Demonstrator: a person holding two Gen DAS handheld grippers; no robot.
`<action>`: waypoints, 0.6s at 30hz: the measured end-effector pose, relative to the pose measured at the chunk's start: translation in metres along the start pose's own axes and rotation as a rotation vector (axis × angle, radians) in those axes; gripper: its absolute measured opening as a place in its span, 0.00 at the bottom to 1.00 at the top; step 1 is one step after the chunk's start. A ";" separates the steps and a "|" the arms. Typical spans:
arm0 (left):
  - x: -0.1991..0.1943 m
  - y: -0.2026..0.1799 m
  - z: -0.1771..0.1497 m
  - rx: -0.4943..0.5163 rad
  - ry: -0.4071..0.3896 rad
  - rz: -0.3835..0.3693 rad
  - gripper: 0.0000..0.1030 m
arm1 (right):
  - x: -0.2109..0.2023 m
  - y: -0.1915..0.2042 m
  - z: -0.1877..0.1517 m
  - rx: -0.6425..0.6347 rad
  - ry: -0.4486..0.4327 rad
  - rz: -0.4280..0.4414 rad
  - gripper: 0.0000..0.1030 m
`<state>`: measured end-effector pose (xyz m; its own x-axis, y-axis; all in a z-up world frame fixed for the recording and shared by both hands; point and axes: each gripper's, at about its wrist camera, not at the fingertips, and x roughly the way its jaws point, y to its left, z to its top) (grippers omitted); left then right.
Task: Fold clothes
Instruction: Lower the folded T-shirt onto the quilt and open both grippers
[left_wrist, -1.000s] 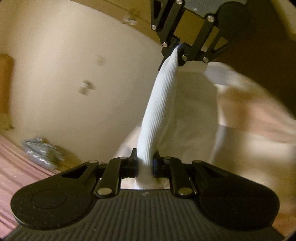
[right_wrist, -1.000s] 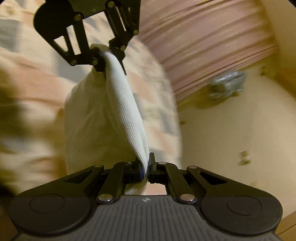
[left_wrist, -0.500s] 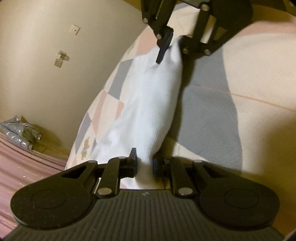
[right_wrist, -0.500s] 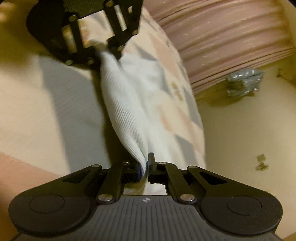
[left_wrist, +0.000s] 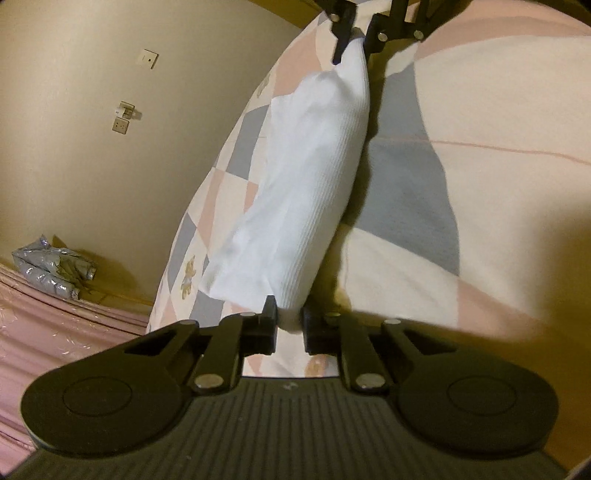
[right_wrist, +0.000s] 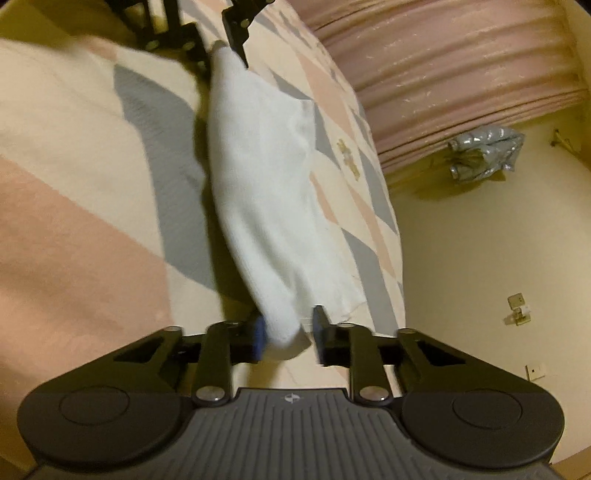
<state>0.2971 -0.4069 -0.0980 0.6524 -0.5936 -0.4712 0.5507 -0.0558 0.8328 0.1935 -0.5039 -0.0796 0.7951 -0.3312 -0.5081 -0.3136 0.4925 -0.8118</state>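
**White garment strung between two claws**

Patchwork bed (left_wrist: 498, 155) below, white garment (left_wrist: 314, 192) lying across it. Left claw (left_wrist: 290, 325) pinches one end; right claw (right_wrist: 288, 332) stands parted, the other end lying loose between its fingers.

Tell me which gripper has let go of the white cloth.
The right gripper: its fingers stand apart around the cloth. The left gripper is shut on the other end.

No words, numbers or brand names can be read anywhere. Only a tiny pale mark is seen on the ribbed grey body of each gripper, and it is too small to be made out.
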 end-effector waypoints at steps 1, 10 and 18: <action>-0.001 0.000 -0.001 -0.001 0.001 0.000 0.10 | -0.001 0.002 0.000 -0.003 0.004 0.003 0.08; -0.024 0.012 -0.015 -0.079 0.031 -0.003 0.10 | -0.020 -0.005 -0.016 0.084 0.070 0.027 0.05; -0.048 0.039 -0.012 -0.480 0.004 -0.052 0.10 | -0.058 -0.034 -0.014 0.414 0.046 0.048 0.14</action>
<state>0.2935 -0.3713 -0.0461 0.6193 -0.5966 -0.5105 0.7600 0.2922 0.5805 0.1509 -0.5123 -0.0269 0.7580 -0.3308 -0.5622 -0.1070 0.7871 -0.6074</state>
